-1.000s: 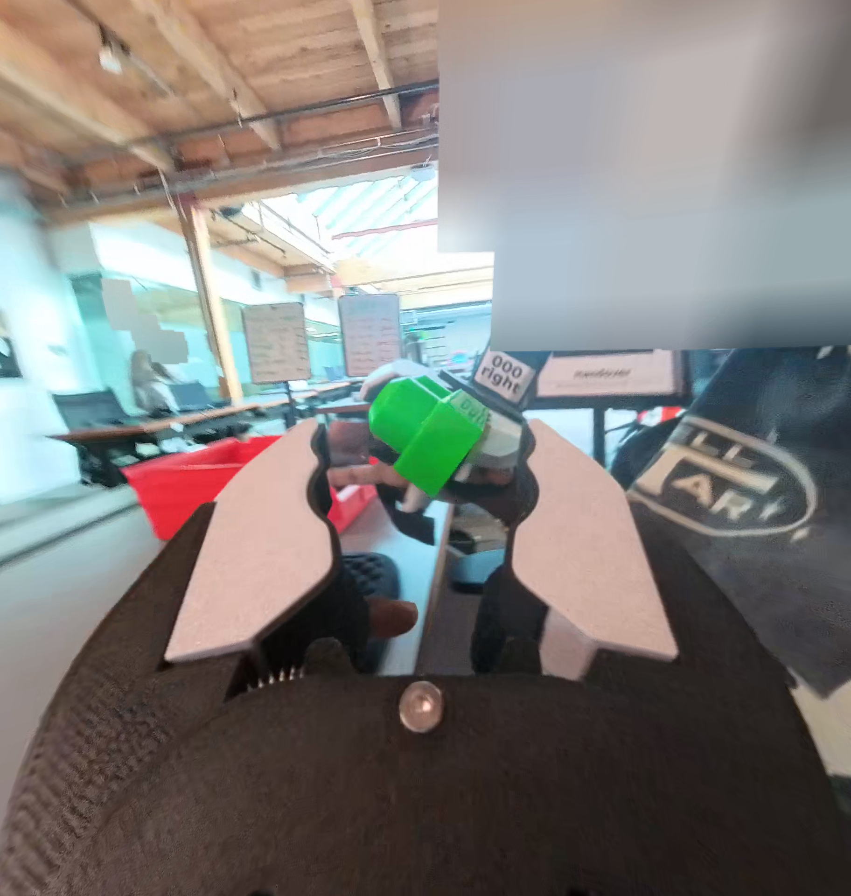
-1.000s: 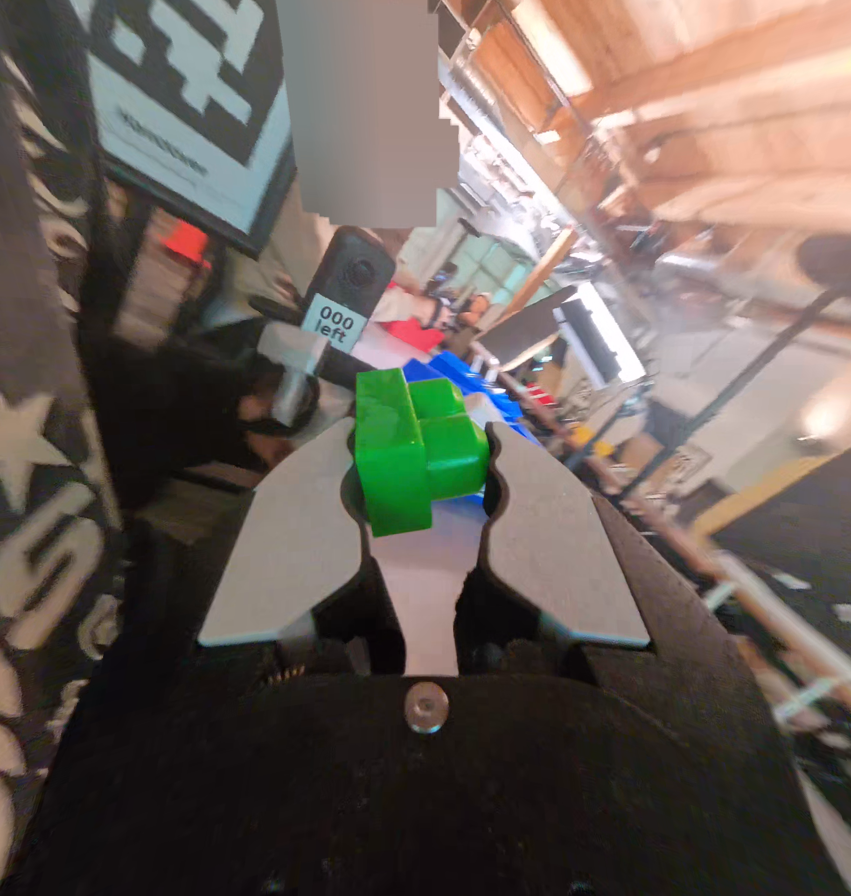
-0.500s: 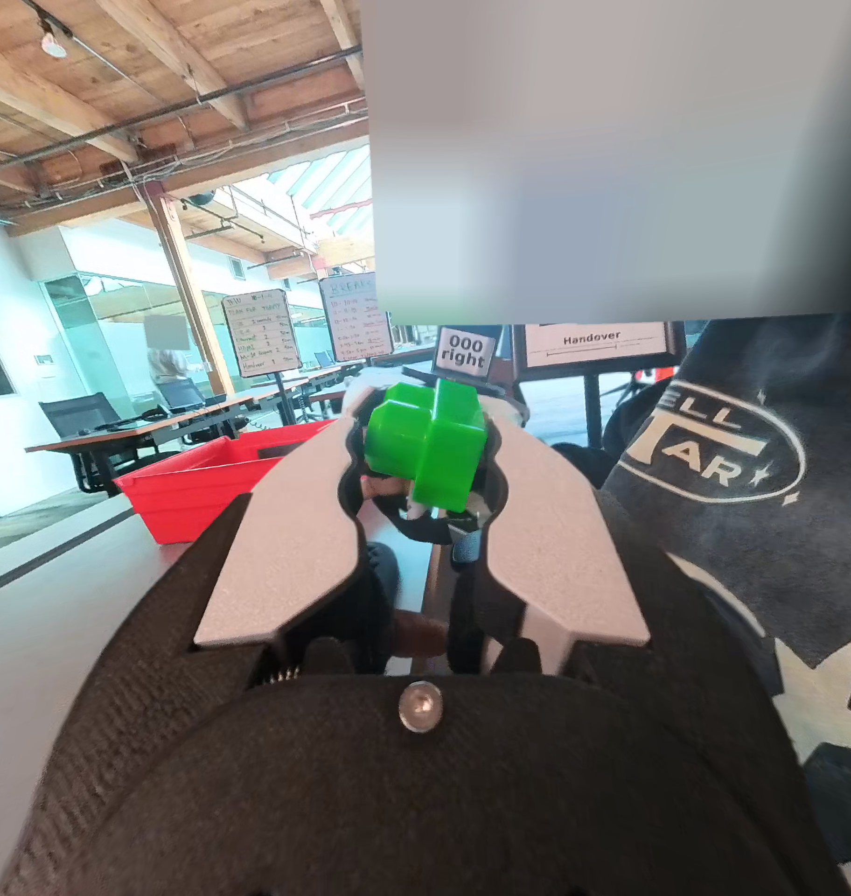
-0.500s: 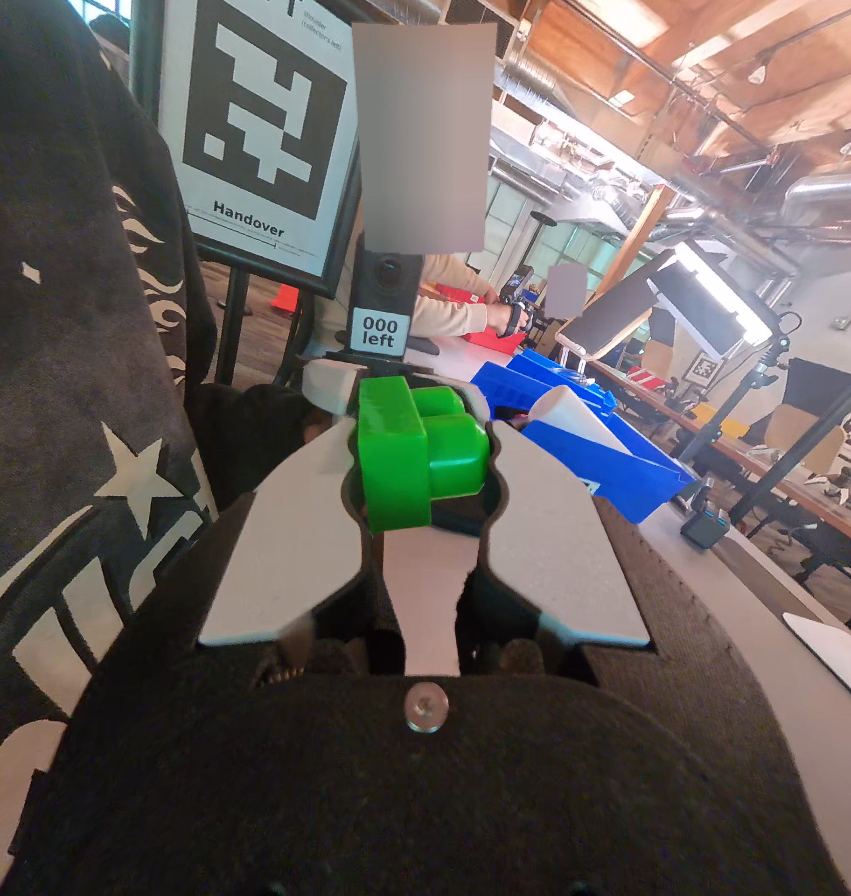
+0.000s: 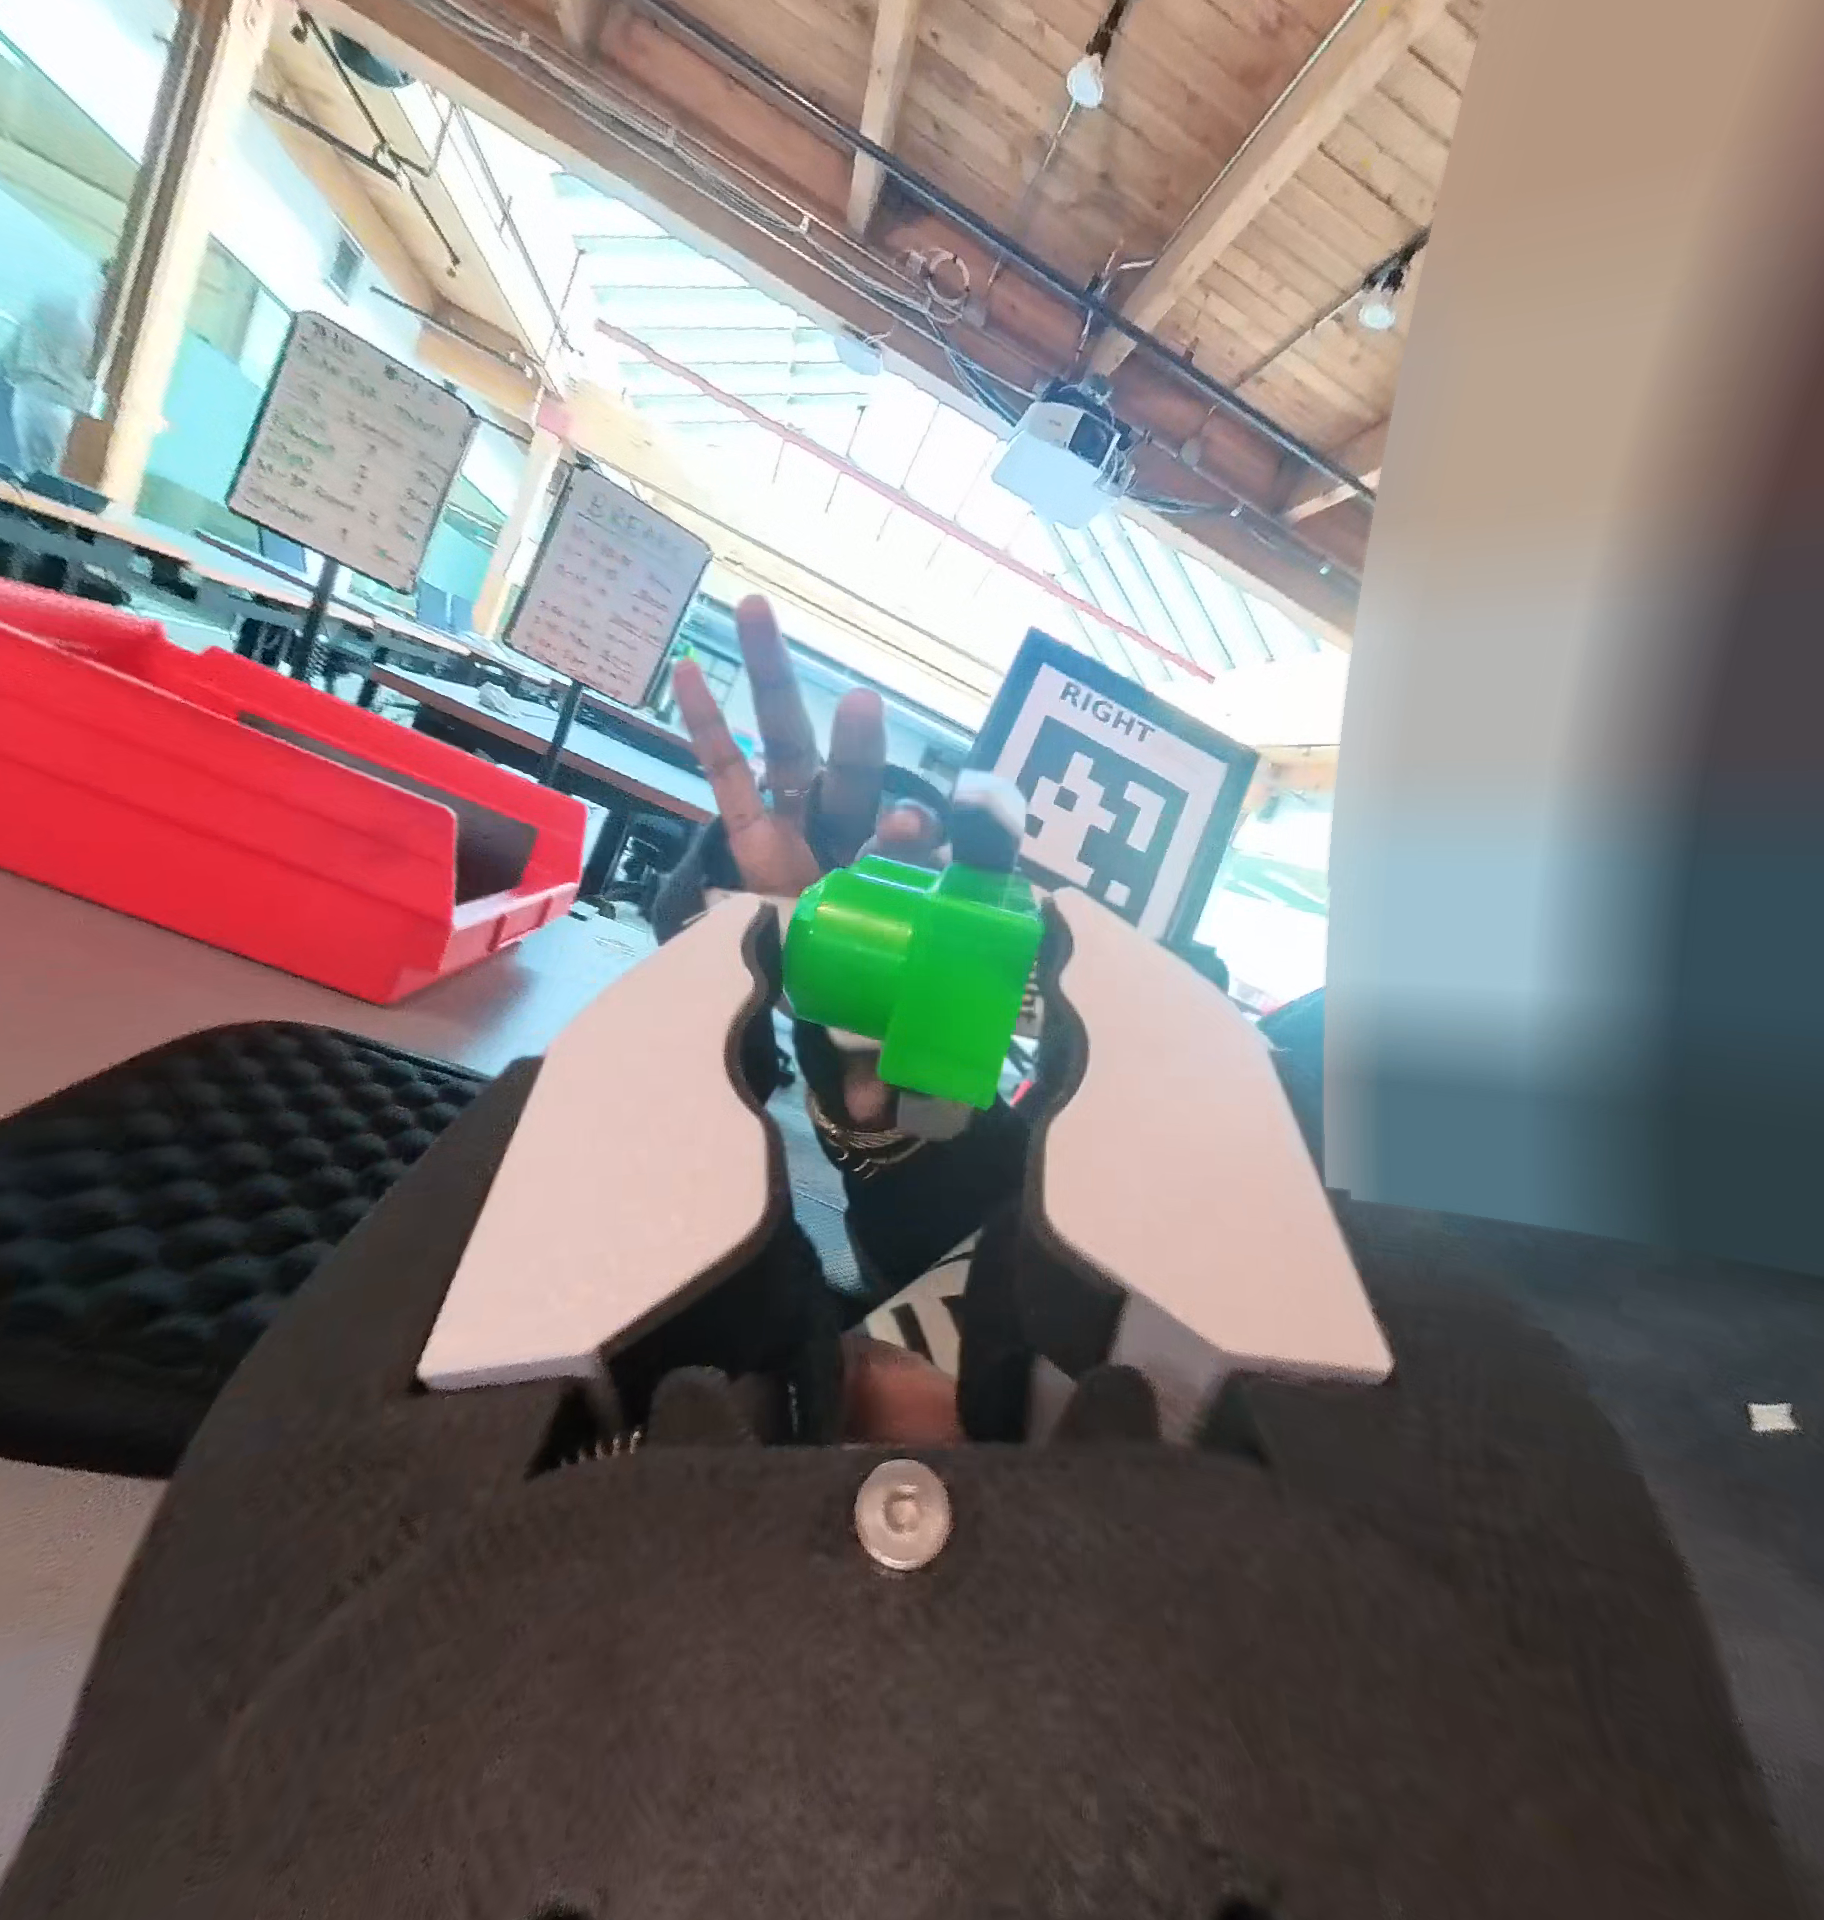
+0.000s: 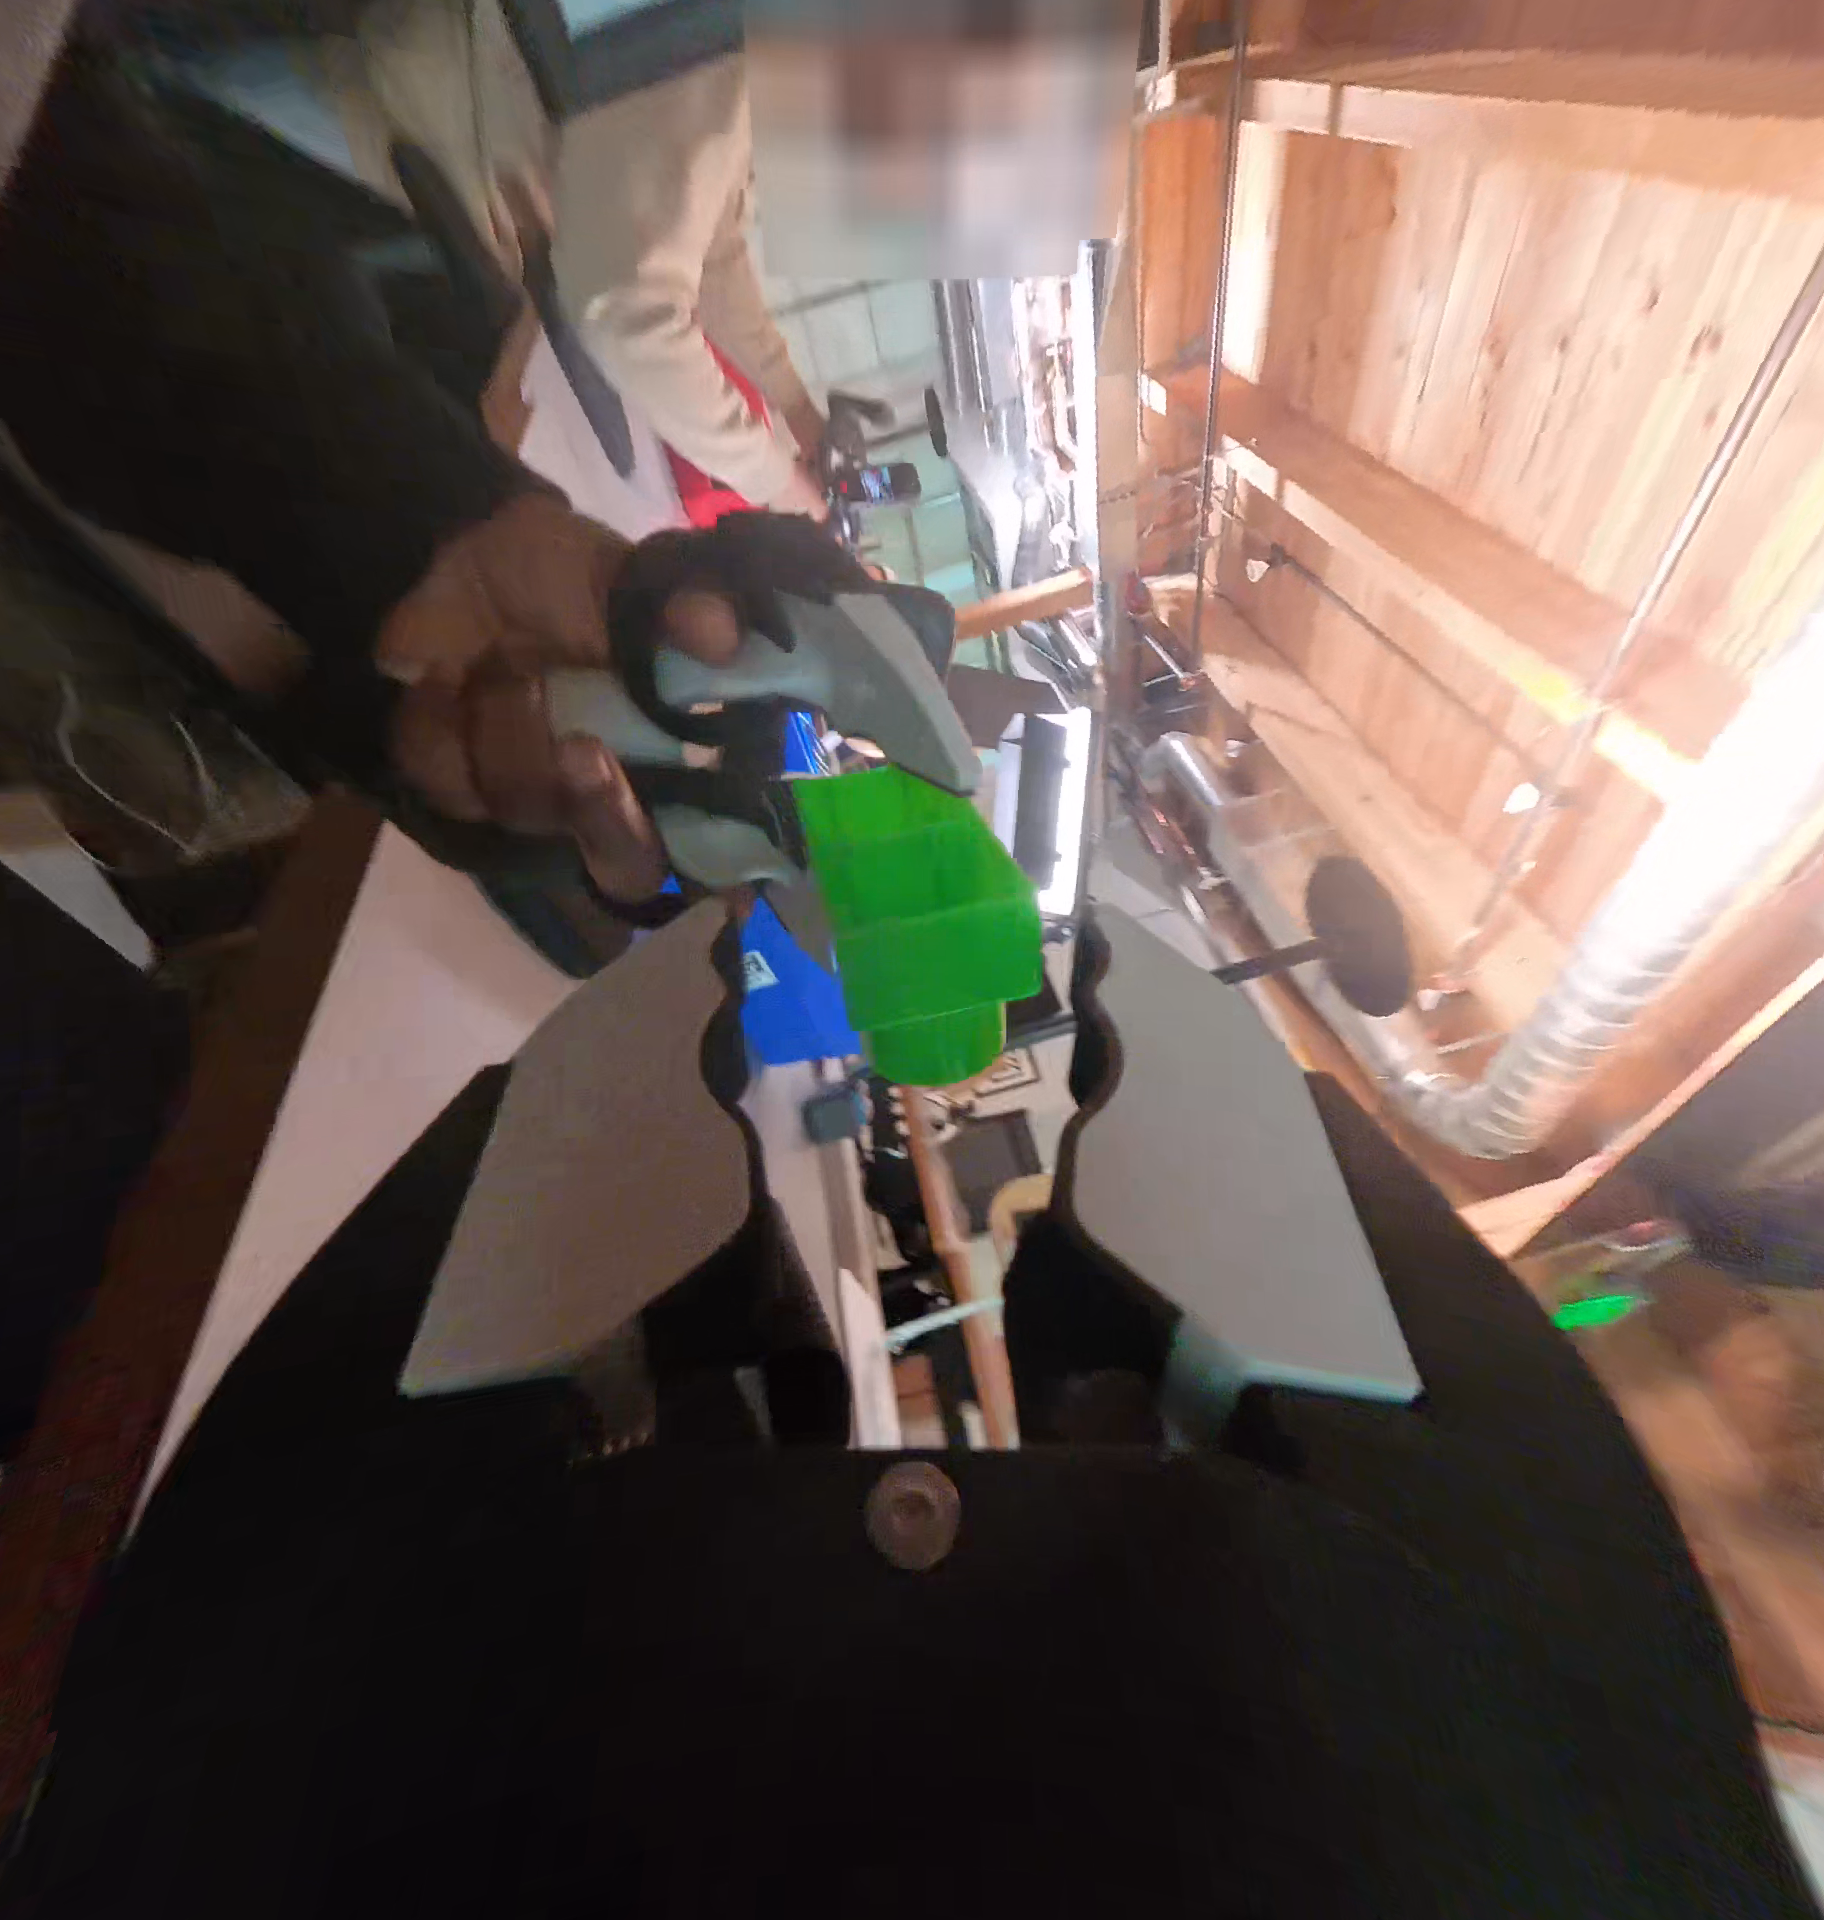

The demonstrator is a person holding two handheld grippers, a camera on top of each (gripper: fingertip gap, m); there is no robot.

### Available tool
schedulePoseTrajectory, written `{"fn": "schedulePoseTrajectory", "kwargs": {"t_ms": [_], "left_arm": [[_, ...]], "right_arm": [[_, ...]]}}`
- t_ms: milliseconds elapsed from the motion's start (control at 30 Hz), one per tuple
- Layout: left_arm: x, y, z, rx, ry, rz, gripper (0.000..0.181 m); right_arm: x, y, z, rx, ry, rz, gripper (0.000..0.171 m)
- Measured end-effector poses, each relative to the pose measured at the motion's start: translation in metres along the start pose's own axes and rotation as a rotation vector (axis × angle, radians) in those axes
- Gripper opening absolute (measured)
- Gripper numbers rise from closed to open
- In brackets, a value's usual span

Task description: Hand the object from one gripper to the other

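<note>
The green plastic block [image 5: 913, 987] sits between the fingertips of my left gripper [image 5: 908, 914], which is shut on it. Behind it, one grey fingertip [image 5: 983, 821] of the right gripper shows above the block, and the hand [image 5: 783, 790] holding that gripper has its fingers spread. In the right wrist view my right gripper [image 6: 903, 930] is open, its jaws wide apart on either side of the block [image 6: 929, 925] and not touching it. The left gripper's grey fingers [image 6: 887, 707] clamp the block from the far side.
A red bin [image 5: 212, 810] stands on the grey table [image 5: 108, 987] at left, with a black mat [image 5: 160, 1195] in front. A marker sign [image 5: 1116, 810] stands behind the grippers. Blue bins [image 6: 783, 997] and a person in beige [image 6: 659, 260] are beyond.
My right gripper has opened and let go of the green block. My left gripper has closed on it and now holds it alone. Both views have tilted, the right one strongly.
</note>
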State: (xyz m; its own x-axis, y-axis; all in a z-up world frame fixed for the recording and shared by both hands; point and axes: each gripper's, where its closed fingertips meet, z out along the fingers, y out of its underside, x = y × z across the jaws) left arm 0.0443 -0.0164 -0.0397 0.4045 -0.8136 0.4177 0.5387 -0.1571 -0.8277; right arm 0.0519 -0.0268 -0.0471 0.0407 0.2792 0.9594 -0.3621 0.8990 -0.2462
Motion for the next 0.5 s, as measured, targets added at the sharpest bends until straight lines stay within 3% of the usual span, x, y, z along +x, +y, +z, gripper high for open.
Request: {"fn": "schedulePoseTrajectory", "kwargs": {"t_ms": [67, 167, 300, 433, 500], "left_arm": [[0.0, 0.001, 0.0, -0.009, 0.001, -0.018, 0.047], [-0.001, -0.001, 0.0, -0.007, -0.01, 0.01, 0.046], [0.014, -0.012, -0.003, 0.084, 0.006, 0.281, 0.063], [0.021, 0.0, -0.002, -0.02, -0.064, 0.646, 0.073], [0.016, 0.002, 0.0, -0.059, -0.127, 0.733, 0.073]], "right_arm": [[0.001, -0.002, 0.001, -0.003, 0.016, -0.032, 0.038], [0.001, -0.001, 0.0, -0.007, -0.006, 0.022, 0.038], [0.004, -0.001, 0.0, 0.026, -0.062, 0.339, 0.038], [0.003, 0.007, 0.002, 0.017, -0.143, 0.697, 0.037], [0.0, 0.004, 0.003, 0.055, -0.195, 0.854, 0.037]]}}
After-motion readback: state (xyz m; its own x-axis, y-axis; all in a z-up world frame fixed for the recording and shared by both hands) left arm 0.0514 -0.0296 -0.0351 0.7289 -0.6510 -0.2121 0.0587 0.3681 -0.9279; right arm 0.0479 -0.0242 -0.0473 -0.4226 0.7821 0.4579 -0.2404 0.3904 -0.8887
